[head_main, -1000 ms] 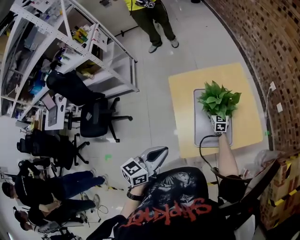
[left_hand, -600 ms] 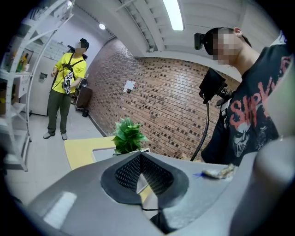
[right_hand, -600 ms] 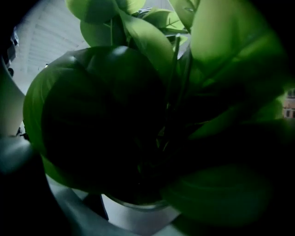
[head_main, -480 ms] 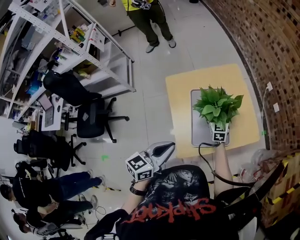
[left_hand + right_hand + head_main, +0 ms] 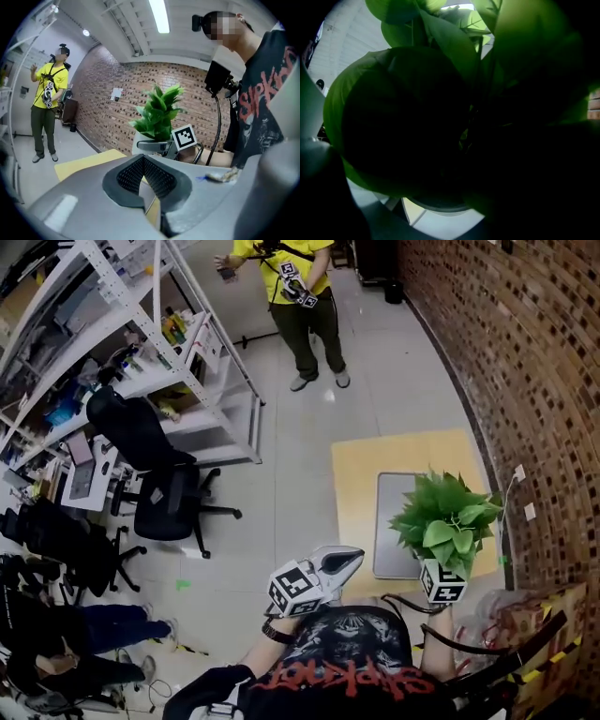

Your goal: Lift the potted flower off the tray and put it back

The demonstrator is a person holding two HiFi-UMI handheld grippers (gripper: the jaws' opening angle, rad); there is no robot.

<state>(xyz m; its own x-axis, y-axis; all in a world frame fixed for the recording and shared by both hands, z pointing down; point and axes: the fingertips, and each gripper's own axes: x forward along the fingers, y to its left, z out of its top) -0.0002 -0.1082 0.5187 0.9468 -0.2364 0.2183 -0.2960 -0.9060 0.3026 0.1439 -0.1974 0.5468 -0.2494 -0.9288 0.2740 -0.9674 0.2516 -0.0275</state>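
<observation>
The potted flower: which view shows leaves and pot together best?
The left gripper view: the potted flower appears from the side, leaves and white pot, with the right gripper clamped on the pot. The head view shows mostly leaves from above; the right gripper view, only dark close leaves and some pot rim.

- In the right gripper view, leaves of the potted flower (image 5: pixel 408 122) crowd the lens. The right gripper (image 5: pixel 442 579) has its jaws mostly lost in black shadow, and only a rim sliver of the pot (image 5: pixel 440 206) shows below.
- In the head view, foliage and that gripper's own body cover the pot.
- The tray (image 5: pixel 394 521) has its corner nearest the right gripper hidden behind leaves.
</observation>
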